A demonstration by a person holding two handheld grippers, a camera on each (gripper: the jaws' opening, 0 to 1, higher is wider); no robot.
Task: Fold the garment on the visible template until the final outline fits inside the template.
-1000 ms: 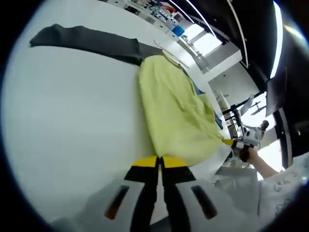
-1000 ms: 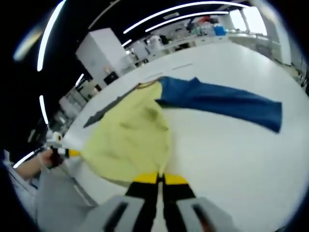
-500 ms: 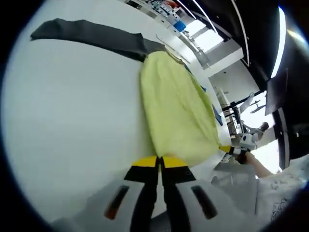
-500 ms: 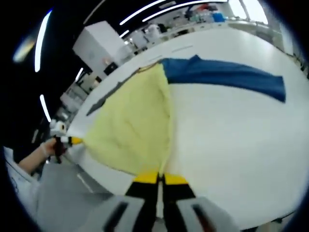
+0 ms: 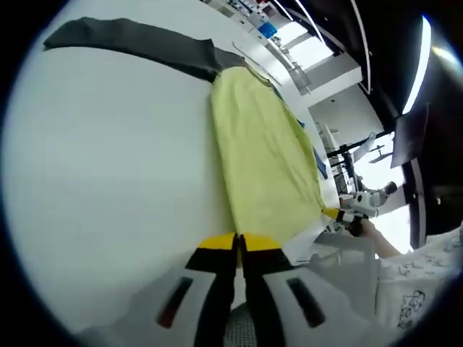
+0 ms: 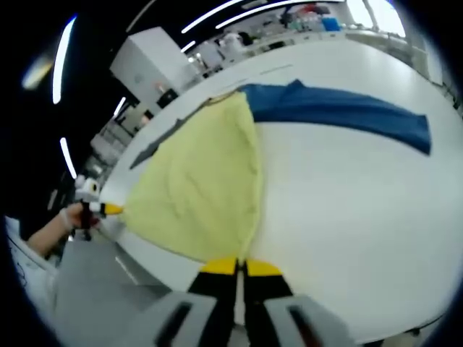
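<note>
Left gripper view: left tool (image 5: 239,242), yellow-tipped black jaws pressed together on the near hem corner of the yellow garment (image 5: 264,155). The garment body lies stretched along the white surface (image 5: 108,181), long and narrow from this angle, cloth matte and soft with few wrinkles. A dark grey sleeve (image 5: 130,45) runs out flat from the far end of the yellow panel, a long tapering band. Past the garment's right edge a thin sliver of blue sleeve (image 5: 319,163) shows. At the surface edge the right tool (image 5: 334,214) appears small, yellow-tipped, at the other hem corner, with a hand (image 5: 369,230) behind it.

Right gripper view: right tool (image 6: 240,269), jaws closed on the garment's hem corner; yellow garment (image 6: 199,188) spreads as a broad wedge, widest at the near hem, narrowing to the collar. Here the blue sleeve (image 6: 340,112) is seen in full: a long flat strip, denser colour, squared cuff, lying on the white surface (image 6: 347,217). The grey sleeve (image 6: 155,147) is a thin dark strip beyond the yellow. The left tool (image 6: 108,210) sits at the far hem corner, yellow tip touching the cloth, a hand (image 6: 72,217) gripping it.

Surface is smooth, glossy white. No template outline can be made out.
</note>
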